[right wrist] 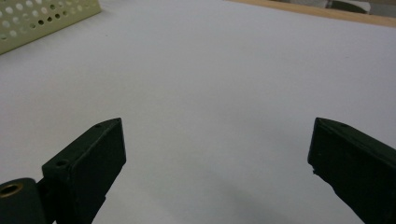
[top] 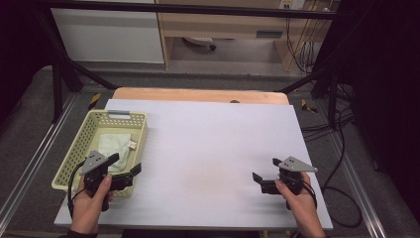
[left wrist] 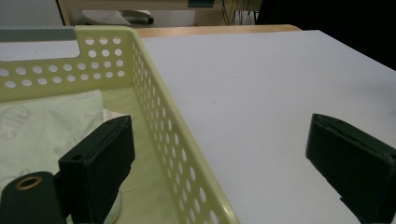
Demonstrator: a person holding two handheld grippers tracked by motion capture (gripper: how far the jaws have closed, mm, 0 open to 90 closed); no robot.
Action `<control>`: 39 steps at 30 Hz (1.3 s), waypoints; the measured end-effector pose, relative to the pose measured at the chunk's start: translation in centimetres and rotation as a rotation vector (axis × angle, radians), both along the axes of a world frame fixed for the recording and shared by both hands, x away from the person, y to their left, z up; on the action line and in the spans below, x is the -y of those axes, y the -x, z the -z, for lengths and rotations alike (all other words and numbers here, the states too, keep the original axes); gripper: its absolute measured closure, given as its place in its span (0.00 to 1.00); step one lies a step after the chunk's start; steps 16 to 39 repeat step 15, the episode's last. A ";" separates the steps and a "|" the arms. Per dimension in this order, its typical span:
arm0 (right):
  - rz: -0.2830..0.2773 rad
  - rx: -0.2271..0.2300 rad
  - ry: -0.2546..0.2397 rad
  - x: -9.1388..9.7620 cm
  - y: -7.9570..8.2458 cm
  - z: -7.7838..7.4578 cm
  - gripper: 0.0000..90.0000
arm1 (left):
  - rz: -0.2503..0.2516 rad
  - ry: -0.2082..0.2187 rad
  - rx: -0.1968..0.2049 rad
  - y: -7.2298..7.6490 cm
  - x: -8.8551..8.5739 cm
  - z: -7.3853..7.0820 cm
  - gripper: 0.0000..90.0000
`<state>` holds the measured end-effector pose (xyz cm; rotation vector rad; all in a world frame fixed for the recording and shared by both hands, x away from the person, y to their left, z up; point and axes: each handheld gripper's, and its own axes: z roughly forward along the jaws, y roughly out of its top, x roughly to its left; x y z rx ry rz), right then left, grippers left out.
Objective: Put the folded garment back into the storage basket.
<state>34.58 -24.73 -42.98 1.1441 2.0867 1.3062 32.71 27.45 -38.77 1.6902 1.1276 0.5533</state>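
Straddling the basket's (top: 84, 140) near-right wall: left hand-held gripper (top: 125, 165), jaws wide apart, holding nothing, one jaw inside above the pale folded cloth (top: 115, 144), the other outside over the bench (top: 208, 144). Well apart, low over bare white bench: right hand-held gripper (top: 265, 169), jaws spread wide, empty.

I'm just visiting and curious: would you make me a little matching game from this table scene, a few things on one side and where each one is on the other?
Things:
1. folded cloth
2. basket
3. left hand-held gripper
4. right hand-held gripper

Places:
A. over the bare white tabletop, jaws apart
B. lying inside the basket
C. at the basket's near right corner, one jaw over the inside and one outside the wall
D. standing on the left part of the table

Pairs: 1-B, 2-D, 3-C, 4-A
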 end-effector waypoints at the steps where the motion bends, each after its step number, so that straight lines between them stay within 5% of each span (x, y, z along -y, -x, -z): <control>1: -0.005 -0.002 -0.003 -0.2 0.0 0.2 0.05 | 0.004 -0.001 -0.001 0.0 0.1 -0.1 0.09; 6: -0.033 0.026 0.008 -1.6 -0.2 0.8 0.05 | 0.071 0.062 -0.043 0.5 1.2 -0.8 0.09; 14: -0.030 0.033 -0.029 -3.3 -1.3 0.6 0.04 | 0.133 -0.056 -0.011 1.1 5.8 -0.3 0.08; 39: -0.030 0.033 -0.029 -3.3 -1.3 0.6 0.04 | 0.133 -0.056 -0.011 1.1 5.8 -0.3 0.08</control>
